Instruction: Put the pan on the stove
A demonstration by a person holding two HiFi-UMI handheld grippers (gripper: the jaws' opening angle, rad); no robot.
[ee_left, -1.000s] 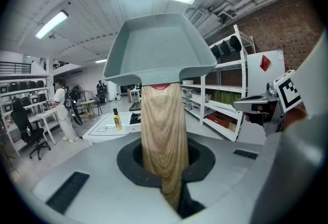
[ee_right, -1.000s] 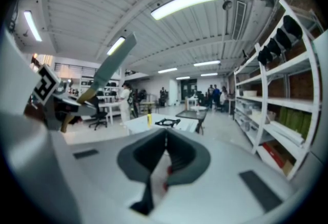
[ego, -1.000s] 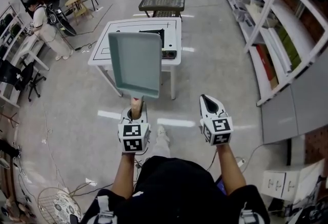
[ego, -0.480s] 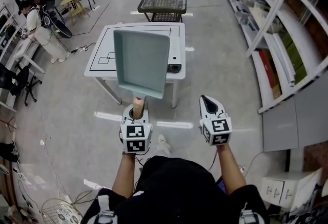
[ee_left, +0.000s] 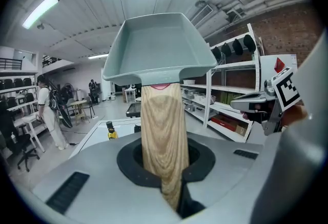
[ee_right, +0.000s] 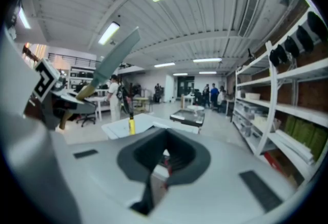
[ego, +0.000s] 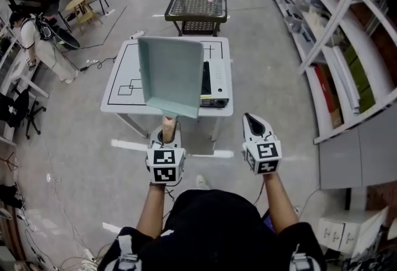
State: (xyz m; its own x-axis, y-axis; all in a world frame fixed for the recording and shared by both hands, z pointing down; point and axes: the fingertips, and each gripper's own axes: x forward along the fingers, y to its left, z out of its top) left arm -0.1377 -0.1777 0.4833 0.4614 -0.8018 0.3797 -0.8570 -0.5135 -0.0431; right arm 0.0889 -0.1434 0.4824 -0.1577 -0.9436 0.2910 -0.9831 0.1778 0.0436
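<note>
A pale teal square pan (ego: 170, 76) with a wooden handle (ego: 166, 126) is held up in the air, tilted, ahead of the person. My left gripper (ego: 165, 131) is shut on that handle, which in the left gripper view runs up from the jaws (ee_left: 162, 141) to the pan (ee_left: 159, 46). The stove (ego: 215, 82), a flat black and white cooker, lies on the right part of a white table (ego: 124, 87) beyond the pan, partly hidden by it. My right gripper (ego: 250, 121) is held level beside the left one, shut and empty.
A yellow bottle (ee_left: 109, 130) stands on the white table. Behind that table is a black mesh table (ego: 195, 6). Long shelving (ego: 335, 46) runs along the right side. A person (ego: 34, 34) stands by desks at the far left. Taped lines mark the floor before the table.
The white table and stove have come closer and lower in the head view. Both grippers keep their pose, and the pan stays in the left one.
</note>
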